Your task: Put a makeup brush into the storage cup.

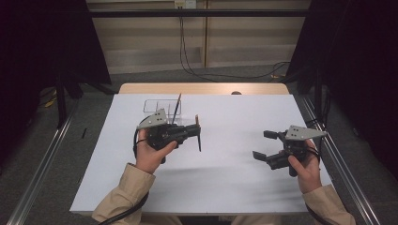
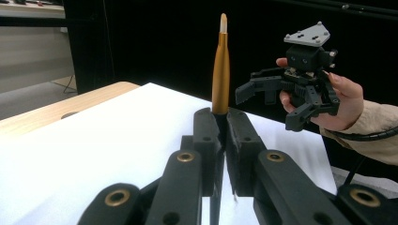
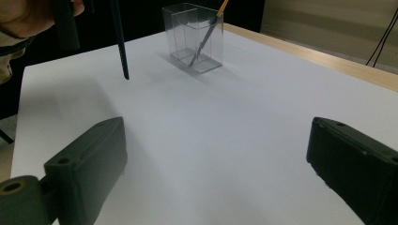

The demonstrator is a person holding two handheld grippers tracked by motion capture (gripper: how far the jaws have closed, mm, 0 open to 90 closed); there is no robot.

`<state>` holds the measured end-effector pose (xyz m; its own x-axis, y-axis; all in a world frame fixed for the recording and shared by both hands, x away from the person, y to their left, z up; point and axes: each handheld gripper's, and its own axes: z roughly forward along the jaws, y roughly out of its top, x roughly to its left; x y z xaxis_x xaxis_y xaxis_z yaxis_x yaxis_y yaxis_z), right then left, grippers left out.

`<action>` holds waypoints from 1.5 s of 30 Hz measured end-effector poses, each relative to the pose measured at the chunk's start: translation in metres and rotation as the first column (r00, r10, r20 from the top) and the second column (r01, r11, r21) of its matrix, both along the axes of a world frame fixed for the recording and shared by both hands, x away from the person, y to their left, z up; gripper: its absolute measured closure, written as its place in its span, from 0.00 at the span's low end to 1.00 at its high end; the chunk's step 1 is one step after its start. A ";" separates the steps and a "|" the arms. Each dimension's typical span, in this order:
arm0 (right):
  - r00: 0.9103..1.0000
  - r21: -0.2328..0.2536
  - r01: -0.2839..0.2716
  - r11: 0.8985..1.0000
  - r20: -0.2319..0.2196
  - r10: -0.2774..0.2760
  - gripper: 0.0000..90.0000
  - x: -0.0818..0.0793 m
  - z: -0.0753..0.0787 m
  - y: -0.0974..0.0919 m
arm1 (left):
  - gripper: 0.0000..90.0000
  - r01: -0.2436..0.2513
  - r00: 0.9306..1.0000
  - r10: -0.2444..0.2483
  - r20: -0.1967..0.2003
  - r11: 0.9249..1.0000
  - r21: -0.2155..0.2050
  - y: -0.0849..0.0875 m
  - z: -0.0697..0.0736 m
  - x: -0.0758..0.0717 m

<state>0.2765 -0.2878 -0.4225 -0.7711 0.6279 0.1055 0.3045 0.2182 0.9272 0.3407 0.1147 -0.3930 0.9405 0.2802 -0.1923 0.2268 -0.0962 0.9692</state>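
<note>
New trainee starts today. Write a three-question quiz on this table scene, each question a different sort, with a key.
1. True or false: the left gripper is shut on a brush.
2. What stands in the clear box? A) a brush B) a spoon C) nothing
3. How do the jaws of the right gripper stand?

Key
1. True: its jaws clamp the brush handle, bristle tip upward.
2. A: a second brush leans inside it.
3. Open, nothing between them, above the white table.
</note>
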 end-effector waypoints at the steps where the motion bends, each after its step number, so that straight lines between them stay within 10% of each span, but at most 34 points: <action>1: 1.000 -0.001 0.004 1.000 0.001 -0.004 0.05 -0.001 0.000 -0.001 | 0.93 0.000 1.000 0.000 0.001 1.000 0.001 0.000 0.000 0.000; 45: 1.000 0.012 0.026 1.000 0.004 -0.026 0.05 -0.027 -0.007 -0.026 | 0.93 -0.015 1.000 0.015 0.008 1.000 0.007 0.005 0.000 -0.002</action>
<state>0.2498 -0.3135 -0.4298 -0.7547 0.6469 0.1097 0.3062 0.1993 0.9309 0.3389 0.1193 -0.3925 0.9378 0.2954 -0.1824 0.2203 -0.1000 0.9703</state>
